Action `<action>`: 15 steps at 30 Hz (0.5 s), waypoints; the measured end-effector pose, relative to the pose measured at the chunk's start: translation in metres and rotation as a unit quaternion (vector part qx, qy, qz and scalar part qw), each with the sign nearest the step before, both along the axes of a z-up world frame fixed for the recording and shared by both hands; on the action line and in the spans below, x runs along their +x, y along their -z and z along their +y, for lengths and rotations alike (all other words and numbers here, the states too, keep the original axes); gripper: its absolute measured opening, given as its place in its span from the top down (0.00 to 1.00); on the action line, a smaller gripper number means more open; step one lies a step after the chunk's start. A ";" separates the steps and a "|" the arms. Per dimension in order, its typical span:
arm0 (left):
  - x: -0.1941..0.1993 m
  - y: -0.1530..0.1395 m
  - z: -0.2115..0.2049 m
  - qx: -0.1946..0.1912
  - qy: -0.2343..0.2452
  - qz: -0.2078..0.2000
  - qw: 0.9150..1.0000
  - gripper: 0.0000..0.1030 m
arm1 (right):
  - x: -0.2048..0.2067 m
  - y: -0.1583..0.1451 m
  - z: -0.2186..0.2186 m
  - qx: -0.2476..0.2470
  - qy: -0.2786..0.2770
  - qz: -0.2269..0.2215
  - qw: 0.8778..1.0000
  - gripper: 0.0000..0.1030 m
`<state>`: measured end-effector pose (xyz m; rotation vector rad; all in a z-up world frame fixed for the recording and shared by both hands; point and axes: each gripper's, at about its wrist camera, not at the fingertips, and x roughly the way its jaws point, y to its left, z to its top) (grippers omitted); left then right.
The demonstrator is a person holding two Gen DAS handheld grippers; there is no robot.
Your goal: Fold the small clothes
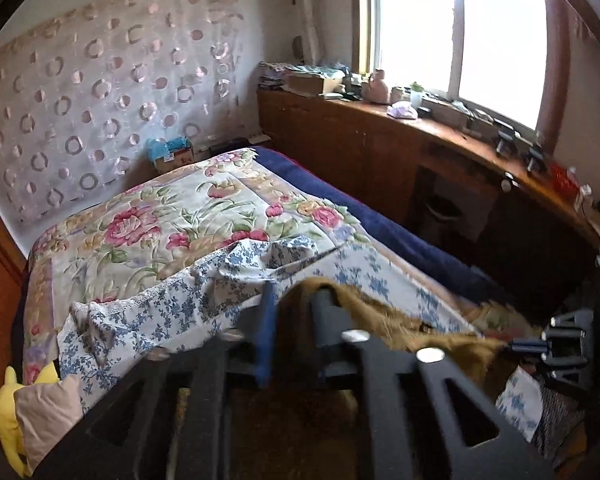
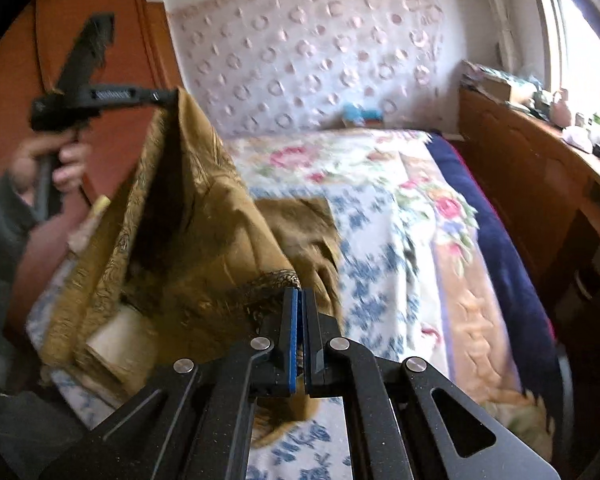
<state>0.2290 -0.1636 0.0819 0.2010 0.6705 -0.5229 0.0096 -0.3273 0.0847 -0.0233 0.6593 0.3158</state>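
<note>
A wide bed (image 1: 400, 236) under layered textiles: a quilted floral bedspread (image 1: 148, 220) in pink, green and cream, puffed and stitched; a plush navy blanket (image 1: 384, 220) along the window side; a thin white cloth with blue sprigs (image 1: 172, 308) and a lace edge, rumpled over the near end. Behind, a sheer wall curtain (image 1: 100, 80) dotted with glossy pink rings. Along the window (image 1: 420, 20), a long wooden ledge (image 1: 380, 112) — dark, worn, crowded with small clutter too blurred to name.

Held up between the two tools, a mustard-brown garment (image 2: 188, 216): soft, faintly sheened, with a darker patterned border down one edge, hanging in a slack tent-like drape above the sprigged cloth, its lower folds trailing onto the bed.

Left gripper (image 2: 168, 96), seen from the right wrist view — black, angular, gripped by a hand (image 2: 56, 160) — pinching the garment's top corner high at the left; in its own view, blue-padded fingers (image 1: 266, 320) standing slightly apart with brown fabric bunched over them.

Right gripper (image 2: 300, 300): blue pads pressed nearly together, clamped on a gathered, darker-patterned edge of the garment, lower and nearer the bed.

At the near corner, a yellow plush toy (image 1: 4, 396) beside a beige cushion (image 1: 48, 412).
</note>
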 end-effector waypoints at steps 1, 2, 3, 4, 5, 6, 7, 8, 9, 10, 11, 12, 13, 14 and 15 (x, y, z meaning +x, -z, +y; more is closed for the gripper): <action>-0.004 0.001 0.002 0.001 0.003 -0.003 1.000 0.61 | 0.001 0.001 0.007 -0.011 0.005 0.001 1.000 0.96; -0.009 0.003 0.007 0.000 0.007 -0.005 1.000 0.60 | 0.000 0.001 0.012 -0.018 0.008 -0.002 1.000 0.89; -0.011 0.004 0.010 0.001 0.009 -0.004 1.000 0.59 | 0.004 -0.004 0.019 -0.018 0.007 -0.006 1.000 0.77; -0.015 0.005 0.014 0.003 0.008 -0.004 1.000 0.59 | 0.002 -0.007 0.024 -0.014 0.003 -0.013 1.000 0.71; -0.018 0.006 0.019 0.005 0.006 -0.006 1.000 0.56 | -0.001 -0.009 0.030 -0.011 0.001 -0.019 1.000 0.62; -0.023 0.008 0.025 0.002 0.005 -0.008 1.000 0.53 | -0.004 -0.011 0.035 -0.007 0.000 -0.028 1.000 0.60; -0.027 0.009 0.032 -0.004 0.004 -0.008 1.000 0.51 | -0.008 -0.014 0.042 -0.003 -0.005 -0.034 0.999 0.60; -0.031 0.011 0.036 -0.009 0.003 -0.005 1.000 0.44 | -0.011 -0.016 0.051 0.004 -0.015 -0.038 0.999 0.60; -0.036 0.014 0.045 -0.016 -0.001 -0.003 1.000 0.36 | -0.017 -0.014 0.056 0.009 -0.026 -0.040 0.999 0.60; -0.039 0.017 0.049 -0.019 -0.003 -0.003 1.000 0.34 | -0.019 -0.011 0.062 0.013 -0.036 -0.040 0.998 0.60; -0.044 0.019 0.055 -0.021 -0.006 -0.005 1.000 0.32 | -0.021 -0.010 0.074 0.016 -0.045 -0.038 0.998 0.60; -0.049 0.023 0.062 -0.023 -0.010 -0.006 1.000 0.31 | -0.020 -0.007 0.083 0.020 -0.054 -0.034 0.998 0.60; -0.052 0.026 0.067 -0.025 -0.014 -0.006 1.000 0.31 | -0.021 -0.004 0.093 0.023 -0.064 -0.030 0.997 0.60; -0.057 0.029 0.072 -0.026 -0.020 -0.008 0.999 0.31 | -0.021 -0.001 0.104 0.026 -0.073 -0.025 0.997 0.60; -0.063 0.032 0.079 -0.028 -0.031 -0.013 0.999 0.31 | -0.022 0.003 0.110 0.027 -0.079 -0.021 0.996 0.60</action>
